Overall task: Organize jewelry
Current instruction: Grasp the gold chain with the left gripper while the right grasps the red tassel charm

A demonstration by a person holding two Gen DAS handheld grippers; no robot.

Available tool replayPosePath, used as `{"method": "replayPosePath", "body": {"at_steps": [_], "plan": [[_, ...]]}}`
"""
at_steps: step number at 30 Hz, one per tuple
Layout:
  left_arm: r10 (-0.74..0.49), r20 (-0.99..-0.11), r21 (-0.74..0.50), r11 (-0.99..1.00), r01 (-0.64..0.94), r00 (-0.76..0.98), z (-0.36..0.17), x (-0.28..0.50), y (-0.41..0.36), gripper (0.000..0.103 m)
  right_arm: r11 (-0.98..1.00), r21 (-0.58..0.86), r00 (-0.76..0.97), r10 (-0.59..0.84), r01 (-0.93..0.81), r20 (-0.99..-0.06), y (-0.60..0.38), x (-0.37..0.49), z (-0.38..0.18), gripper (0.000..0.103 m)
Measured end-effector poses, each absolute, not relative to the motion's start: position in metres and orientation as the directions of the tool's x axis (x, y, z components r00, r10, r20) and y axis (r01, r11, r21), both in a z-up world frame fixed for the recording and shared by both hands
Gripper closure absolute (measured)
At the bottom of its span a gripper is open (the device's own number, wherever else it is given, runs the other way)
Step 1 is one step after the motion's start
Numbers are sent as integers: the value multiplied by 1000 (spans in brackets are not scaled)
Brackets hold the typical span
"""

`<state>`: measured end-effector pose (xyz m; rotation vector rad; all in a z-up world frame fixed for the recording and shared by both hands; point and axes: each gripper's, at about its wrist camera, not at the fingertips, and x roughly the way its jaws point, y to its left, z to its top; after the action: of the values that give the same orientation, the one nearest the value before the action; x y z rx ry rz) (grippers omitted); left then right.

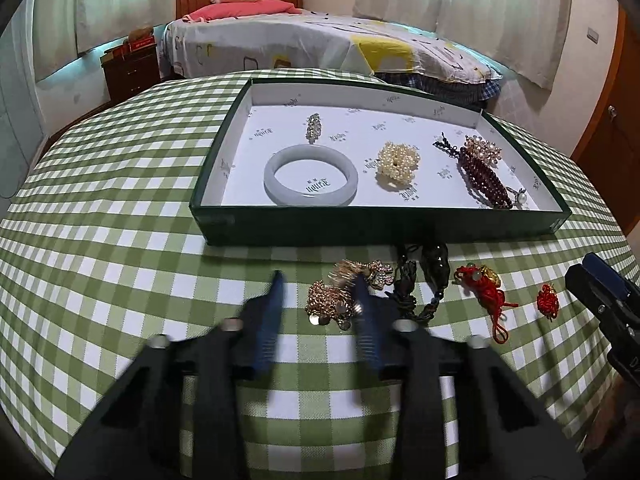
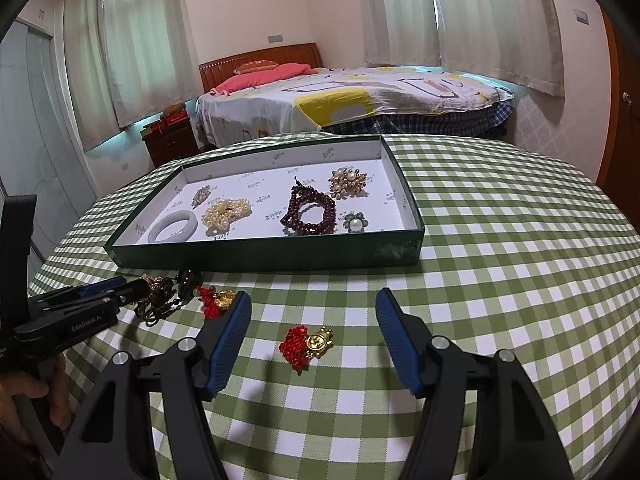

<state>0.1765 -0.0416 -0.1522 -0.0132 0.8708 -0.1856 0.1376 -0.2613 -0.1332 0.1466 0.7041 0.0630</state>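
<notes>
A green tray holds a pale jade bangle, a pearl cluster, dark red beads, a brooch and a pearl ring. In front of it on the checked cloth lie a gold piece, a black bead string, a red knot charm and a small red-and-gold charm. My left gripper is open, its right finger over the gold piece. My right gripper is open, the small charm between its fingers.
The table has a green-and-white checked cloth. A bed and a dark nightstand stand behind it. The right gripper shows at the right edge of the left wrist view; the left gripper shows at the left of the right wrist view.
</notes>
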Motion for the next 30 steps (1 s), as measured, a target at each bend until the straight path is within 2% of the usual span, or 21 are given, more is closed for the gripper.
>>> {"method": "replayPosePath", "body": {"at_steps": [2, 4, 14, 15, 16, 17, 19, 21, 22, 24, 26, 28, 30], "plan": [[-168, -758, -96, 984, 147, 630, -152, 177, -37, 87, 988, 155, 760, 108, -11, -640, -261, 137, -133, 40], [-171, -755, -109, 985, 136, 633, -152, 176, -32, 89, 988, 154, 760, 108, -10, -641, -261, 137, -133, 40], [-138, -749, -110, 990, 84, 648, -152, 162, -14, 90, 988, 157, 759, 110, -10, -642, -262, 137, -132, 40], [-135, -751, -107, 991, 82, 646, -152, 162, -15, 88, 988, 157, 757, 110, -10, -643, -262, 137, -133, 40], [-137, -752, -108, 991, 85, 645, -152, 163, -16, 78, 988, 157, 755, 111, -11, -646, -262, 137, -133, 40], [-140, -750, -108, 990, 89, 647, -151, 163, -17, 55, 988, 157, 755, 112, -12, -647, -262, 137, -133, 40], [-137, -741, -102, 991, 91, 658, -149, 163, -21, 37, 988, 155, 752, 113, -14, -649, -261, 137, -134, 40], [-142, -744, -93, 990, 109, 653, -149, 167, -26, 37, 988, 154, 750, 114, -16, -652, -260, 137, -134, 40], [-141, -748, -89, 990, 112, 649, -150, 169, -27, 38, 988, 154, 749, 113, -16, -653, -260, 137, -135, 40], [-144, -757, -96, 989, 109, 638, -152, 172, -27, 50, 988, 152, 748, 112, -16, -654, -260, 137, -135, 40], [-142, -753, -101, 990, 100, 643, -152, 172, -23, 75, 988, 152, 748, 113, -16, -654, -259, 137, -135, 40], [-146, -751, -113, 989, 92, 644, -152, 172, -17, 85, 988, 152, 749, 114, -18, -653, -258, 138, -134, 40], [-153, -749, -129, 988, 84, 645, -152, 172, -13, 89, 989, 149, 748, 117, -24, -653, -255, 139, -134, 40]]}}
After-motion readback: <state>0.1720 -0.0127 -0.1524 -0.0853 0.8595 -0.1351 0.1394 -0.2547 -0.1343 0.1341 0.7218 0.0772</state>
